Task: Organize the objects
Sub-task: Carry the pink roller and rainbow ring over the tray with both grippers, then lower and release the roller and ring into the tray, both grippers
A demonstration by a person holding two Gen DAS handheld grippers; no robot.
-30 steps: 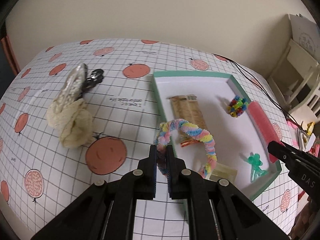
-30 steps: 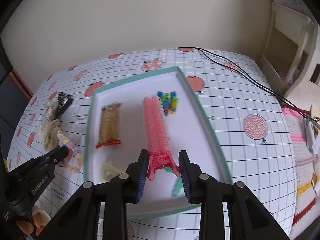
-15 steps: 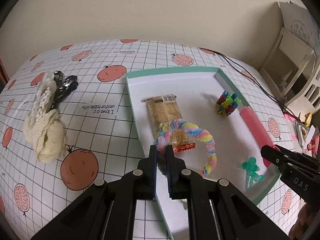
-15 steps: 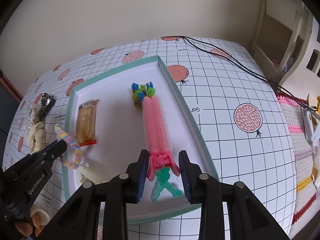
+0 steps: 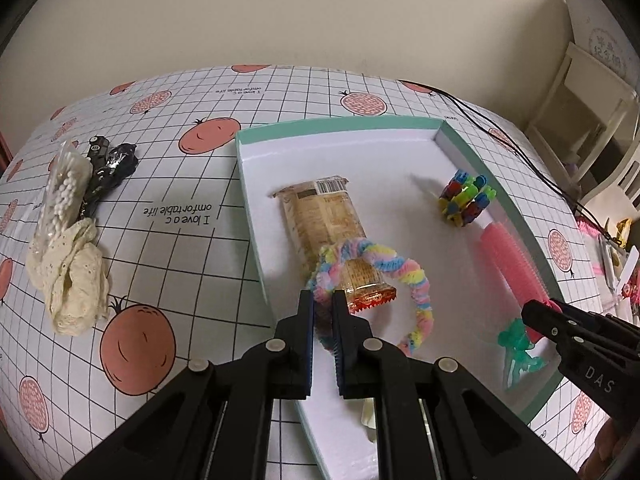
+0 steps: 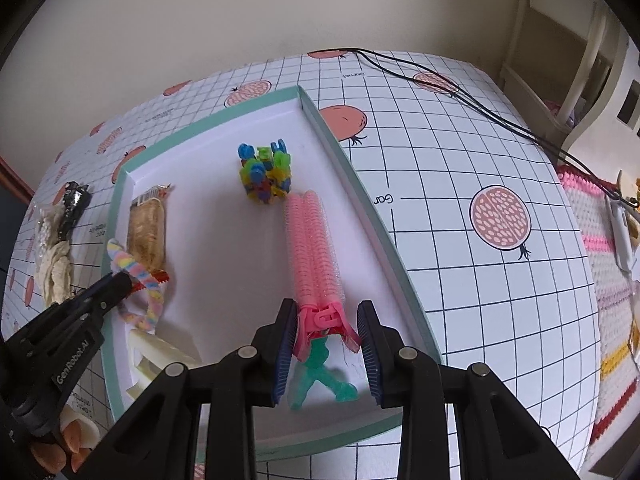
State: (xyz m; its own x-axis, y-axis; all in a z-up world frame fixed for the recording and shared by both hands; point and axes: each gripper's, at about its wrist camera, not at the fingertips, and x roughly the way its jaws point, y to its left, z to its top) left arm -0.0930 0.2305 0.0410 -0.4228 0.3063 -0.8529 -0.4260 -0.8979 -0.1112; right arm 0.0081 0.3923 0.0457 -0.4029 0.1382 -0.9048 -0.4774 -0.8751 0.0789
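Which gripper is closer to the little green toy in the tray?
Right. The right gripper hangs just above the green toy, gripping the pink hair clip. The left gripper is across the tray, holding the fuzzy rainbow loop.

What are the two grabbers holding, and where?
The left hand-held gripper pinches the rainbow fuzzy loop at its near end. The right hand-held gripper squeezes the pink hair clip by its handle.

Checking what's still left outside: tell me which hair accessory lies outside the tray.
The cream lace scrunchie. It lies on the fruit-print tablecloth, left of the mint-rimmed white tray, while the pink hair roller clip and rainbow fuzzy headband are over the tray.
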